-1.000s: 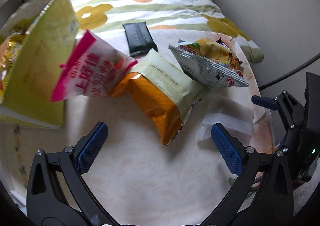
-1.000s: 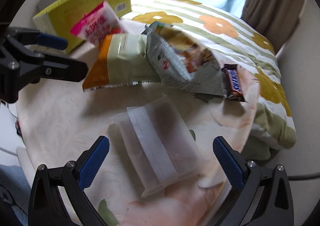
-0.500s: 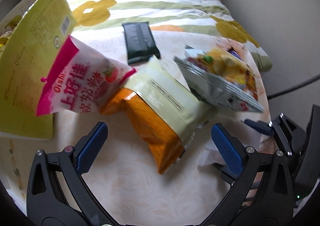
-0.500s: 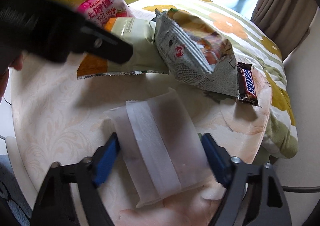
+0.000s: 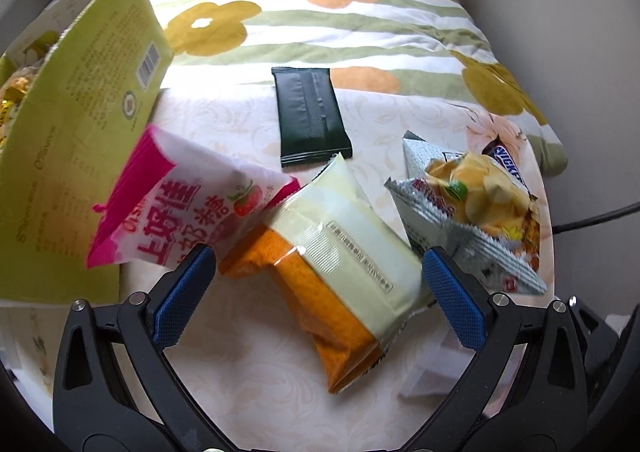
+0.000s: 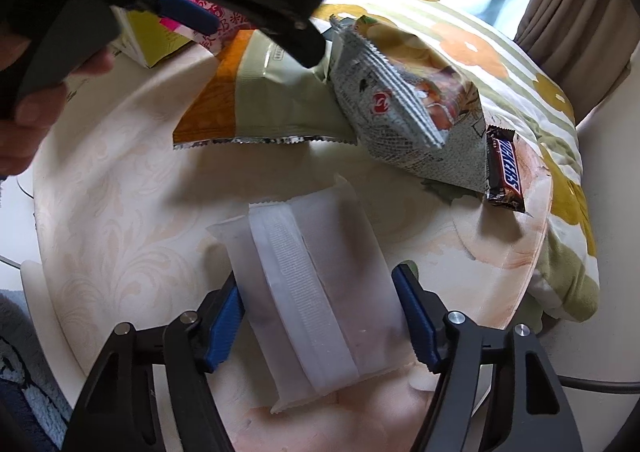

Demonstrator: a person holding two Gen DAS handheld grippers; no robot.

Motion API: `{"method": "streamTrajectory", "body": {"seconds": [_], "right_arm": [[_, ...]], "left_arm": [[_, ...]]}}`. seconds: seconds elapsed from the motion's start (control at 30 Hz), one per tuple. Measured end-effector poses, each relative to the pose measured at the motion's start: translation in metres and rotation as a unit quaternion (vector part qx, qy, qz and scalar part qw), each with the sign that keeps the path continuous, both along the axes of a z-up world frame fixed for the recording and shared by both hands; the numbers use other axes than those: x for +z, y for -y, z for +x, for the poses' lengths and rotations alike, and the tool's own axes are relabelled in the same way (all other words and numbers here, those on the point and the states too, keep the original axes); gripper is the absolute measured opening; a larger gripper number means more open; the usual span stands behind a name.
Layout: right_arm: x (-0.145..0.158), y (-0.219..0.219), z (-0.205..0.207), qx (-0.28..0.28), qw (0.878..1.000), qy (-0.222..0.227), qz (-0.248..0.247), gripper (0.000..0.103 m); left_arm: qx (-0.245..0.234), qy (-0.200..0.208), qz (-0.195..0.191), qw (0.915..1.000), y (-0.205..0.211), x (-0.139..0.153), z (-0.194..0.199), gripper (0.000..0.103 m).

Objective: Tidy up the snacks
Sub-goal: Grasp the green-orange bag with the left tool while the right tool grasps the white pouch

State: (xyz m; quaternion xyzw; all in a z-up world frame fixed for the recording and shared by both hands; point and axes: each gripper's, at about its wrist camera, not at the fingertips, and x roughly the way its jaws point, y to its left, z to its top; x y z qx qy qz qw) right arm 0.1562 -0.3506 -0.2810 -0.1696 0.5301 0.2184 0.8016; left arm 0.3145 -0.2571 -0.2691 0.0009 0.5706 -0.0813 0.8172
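Note:
My right gripper (image 6: 320,312) points down at a white translucent packet (image 6: 312,280) lying flat on the round table (image 6: 112,211). Its jaws are closing, and the blue pads (image 6: 226,316) touch the packet's two long edges. My left gripper (image 5: 318,288) hangs open over an orange and pale green snack packet (image 5: 336,272), which lies between its fingers untouched. A pink sweets bag (image 5: 180,211) leans against a green box (image 5: 68,155). A grey crisps bag (image 5: 472,219), a dark flat packet (image 5: 310,115) and a Snickers bar (image 6: 504,171) lie further back.
A floral striped cushion (image 5: 320,11) borders the table's far side, with curtains and a window behind. A person's hand (image 6: 32,119) holds the left gripper at the upper left of the right wrist view. A dark cable (image 5: 600,215) runs off to the right.
The right jaws have narrowed from wide open onto the white packet's edges. The left gripper has moved forward over the orange packet, which now lies between its fingers.

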Motion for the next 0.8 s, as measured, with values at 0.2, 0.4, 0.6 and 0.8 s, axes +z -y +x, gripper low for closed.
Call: {"method": "streamTrajectory", "body": {"seconds": [0.2,0.4,0.6,0.8], "right_arm": [[0.002,0.006,-0.004,-0.016,0.999,-0.015,0.027,0.066],[0.005,0.010,-0.004,-0.023,0.999,-0.019,0.038,0.066],[0.006,0.013,-0.006,-0.042,0.998,-0.032,0.042,0.066],[0.005,0.010,-0.019,-0.047,0.997,-0.043,0.048,0.066]], "left_arm": [[0.010,0.002,0.018,0.9998,0.005,-0.007,0.008,0.103],[0.004,-0.013,0.009,0.9999,0.003,-0.015,0.009,0.103],[-0.030,-0.027,0.016,0.9991,-0.002,-0.016,-0.005,0.103],[-0.039,-0.054,0.022,0.9975,-0.013,-0.016,-0.015,0.103]]}}
